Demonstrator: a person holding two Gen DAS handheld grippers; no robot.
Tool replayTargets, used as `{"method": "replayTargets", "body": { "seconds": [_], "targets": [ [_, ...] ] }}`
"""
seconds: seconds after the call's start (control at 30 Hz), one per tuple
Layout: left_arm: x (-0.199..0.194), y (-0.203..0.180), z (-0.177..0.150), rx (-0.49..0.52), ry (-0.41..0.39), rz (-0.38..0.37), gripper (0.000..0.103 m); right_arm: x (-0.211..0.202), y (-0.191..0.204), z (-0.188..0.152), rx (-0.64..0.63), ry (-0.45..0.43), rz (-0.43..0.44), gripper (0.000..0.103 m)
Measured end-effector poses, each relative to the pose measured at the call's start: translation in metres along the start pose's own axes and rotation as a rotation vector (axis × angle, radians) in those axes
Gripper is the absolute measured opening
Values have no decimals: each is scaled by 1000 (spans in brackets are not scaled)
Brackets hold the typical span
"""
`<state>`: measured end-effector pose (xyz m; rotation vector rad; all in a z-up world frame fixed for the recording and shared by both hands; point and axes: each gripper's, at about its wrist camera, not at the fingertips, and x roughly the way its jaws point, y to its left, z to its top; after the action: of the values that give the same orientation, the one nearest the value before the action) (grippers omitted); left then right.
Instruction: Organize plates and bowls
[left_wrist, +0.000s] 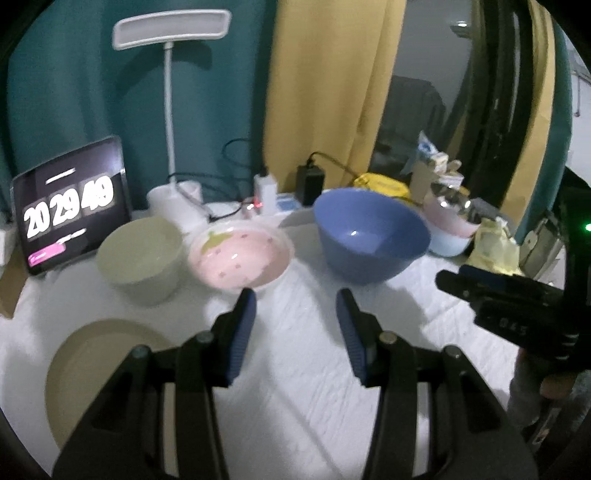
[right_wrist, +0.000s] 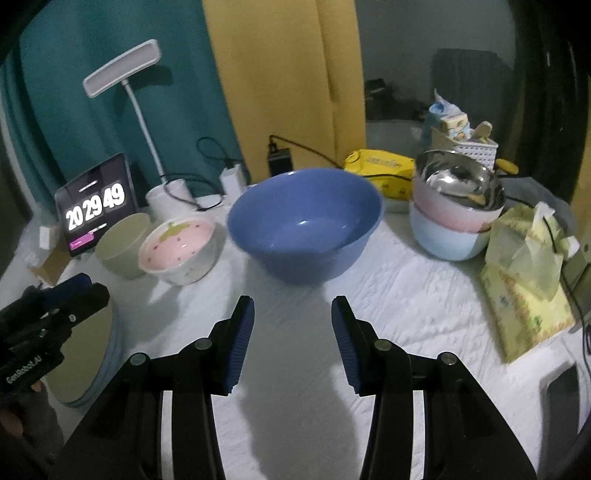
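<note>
A big blue bowl (left_wrist: 371, 238) (right_wrist: 304, 225) stands on the white cloth. Left of it are a pink strawberry bowl (left_wrist: 239, 256) (right_wrist: 181, 249) and a pale green bowl (left_wrist: 142, 258) (right_wrist: 122, 245). A beige plate (left_wrist: 99, 373) (right_wrist: 83, 358) lies at the near left. A stack of a steel bowl (right_wrist: 460, 182) in a pink bowl (right_wrist: 448, 212) in a light blue bowl (right_wrist: 441, 240) stands at the right. My left gripper (left_wrist: 295, 314) is open and empty, short of the strawberry and blue bowls. My right gripper (right_wrist: 293, 317) is open and empty, just in front of the blue bowl.
A tablet clock (left_wrist: 70, 206) (right_wrist: 96, 205), a white desk lamp (left_wrist: 171, 110) (right_wrist: 147, 147), chargers and cables (left_wrist: 308, 181) line the back edge. A yellow tissue pack (right_wrist: 526, 280) lies at the right, a yellow box (right_wrist: 380, 166) behind. Curtains hang behind.
</note>
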<state>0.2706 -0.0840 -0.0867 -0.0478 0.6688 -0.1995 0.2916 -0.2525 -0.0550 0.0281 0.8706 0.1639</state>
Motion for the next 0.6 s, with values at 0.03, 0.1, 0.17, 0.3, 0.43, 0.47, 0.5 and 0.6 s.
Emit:
{"method": "replayTargets", "body": {
  "seconds": [0.03, 0.1, 0.17, 0.3, 0.43, 0.47, 0.5, 0.6],
  "targets": [
    [3, -3, 3, 5, -2, -4, 47, 1, -3, 2, 0, -2, -5, 46],
    [10, -7, 8, 12, -3, -19, 47, 5, -10, 9, 3, -7, -16, 46],
    [21, -12, 14, 27, 6, -26, 47, 9, -15, 15, 6, -13, -25, 46],
    [37, -19, 20, 48, 14, -31, 47, 22, -24, 24, 18, -15, -37, 46],
    [51, -20, 21, 45, 22, -45, 47, 38, -33, 29, 44, -4, -41, 46],
    [54, -20, 22, 41, 21, -48, 47, 42, -35, 30, 50, 0, -43, 46],
    [58, -20, 22, 39, 18, -53, 47, 45, -37, 31, 54, 3, -44, 46],
    [66, -22, 24, 41, 24, -61, 47, 54, -42, 33, 68, 9, -43, 46]
  ]
}}
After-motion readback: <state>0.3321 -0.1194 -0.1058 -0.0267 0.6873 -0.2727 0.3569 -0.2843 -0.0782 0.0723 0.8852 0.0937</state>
